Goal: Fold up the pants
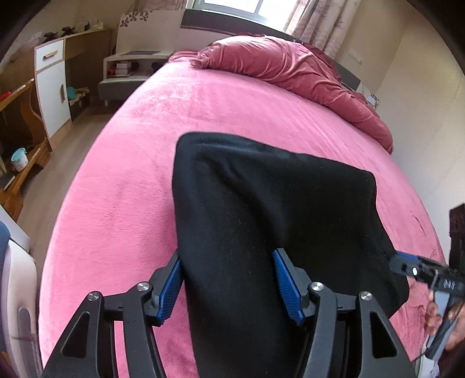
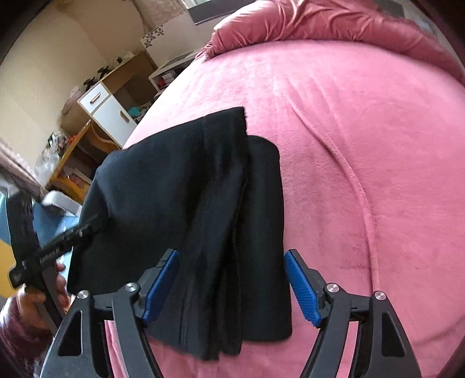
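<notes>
Folded black pants (image 2: 189,218) lie lengthwise on the pink bed (image 2: 363,145); left gripper (image 1: 229,283) and right gripper (image 2: 232,286) fingers apart, unclamped.

Daylight enters from the window (image 1: 232,7) behind the bed (image 1: 122,174), bright and soft (overexposed at the glass). Both fisheye views bend strongly at dark edges; the right view is slightly blurred.

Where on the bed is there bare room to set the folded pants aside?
The pink blanket lies bare between the black pants and the bed's left edge, and again beyond the pants up to the crumpled red duvet. It is crowded at the near right corner, where the right hand-held gripper reaches in.
</notes>
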`<state>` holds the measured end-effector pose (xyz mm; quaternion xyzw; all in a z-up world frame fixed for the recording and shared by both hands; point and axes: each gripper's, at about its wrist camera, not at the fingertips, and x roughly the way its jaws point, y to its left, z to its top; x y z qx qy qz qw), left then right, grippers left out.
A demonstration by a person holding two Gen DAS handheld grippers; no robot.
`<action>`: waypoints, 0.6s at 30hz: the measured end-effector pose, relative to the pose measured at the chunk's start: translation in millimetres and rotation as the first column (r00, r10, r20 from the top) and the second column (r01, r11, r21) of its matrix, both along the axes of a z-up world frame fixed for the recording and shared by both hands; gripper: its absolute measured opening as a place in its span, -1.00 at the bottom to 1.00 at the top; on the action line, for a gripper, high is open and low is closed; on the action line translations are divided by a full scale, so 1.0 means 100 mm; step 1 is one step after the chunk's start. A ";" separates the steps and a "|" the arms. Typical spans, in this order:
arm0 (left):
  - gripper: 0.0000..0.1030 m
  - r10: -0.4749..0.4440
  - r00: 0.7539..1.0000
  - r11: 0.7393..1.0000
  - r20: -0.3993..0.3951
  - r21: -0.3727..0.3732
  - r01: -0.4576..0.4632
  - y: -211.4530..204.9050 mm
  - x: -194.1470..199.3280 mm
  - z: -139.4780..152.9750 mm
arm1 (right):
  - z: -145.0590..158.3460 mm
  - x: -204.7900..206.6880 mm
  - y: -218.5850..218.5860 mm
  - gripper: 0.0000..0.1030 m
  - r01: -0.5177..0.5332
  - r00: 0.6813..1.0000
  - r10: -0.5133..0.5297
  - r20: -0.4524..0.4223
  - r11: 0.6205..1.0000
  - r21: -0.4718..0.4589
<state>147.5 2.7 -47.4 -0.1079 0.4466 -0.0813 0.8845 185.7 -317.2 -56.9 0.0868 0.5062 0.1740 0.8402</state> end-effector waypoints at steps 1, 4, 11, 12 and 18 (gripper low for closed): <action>0.21 0.004 1.000 1.000 0.008 0.008 -0.004 0.00 -0.02 0.02 | 0.02 -0.07 0.02 0.48 -0.003 1.000 0.003 0.010 1.000 -0.014; 0.21 0.026 0.999 0.999 0.047 0.035 -0.028 0.02 -0.11 0.11 | 0.06 -0.22 0.07 0.48 -0.003 1.000 0.005 0.030 0.999 -0.048; 0.21 0.033 0.997 0.998 0.067 0.060 -0.037 0.01 -0.20 0.15 | -0.10 -0.24 0.11 0.46 0.069 0.997 -0.059 0.055 0.979 -0.190; 0.21 0.036 0.997 0.997 0.066 0.060 -0.040 0.01 -0.21 0.15 | -0.12 -0.21 0.11 0.46 0.081 0.996 -0.072 0.055 0.978 -0.191; 0.21 0.037 0.998 0.997 0.060 0.066 -0.041 -0.01 -0.24 0.15 | -0.30 -0.11 -0.01 0.62 0.145 0.989 -0.144 0.019 0.981 -0.125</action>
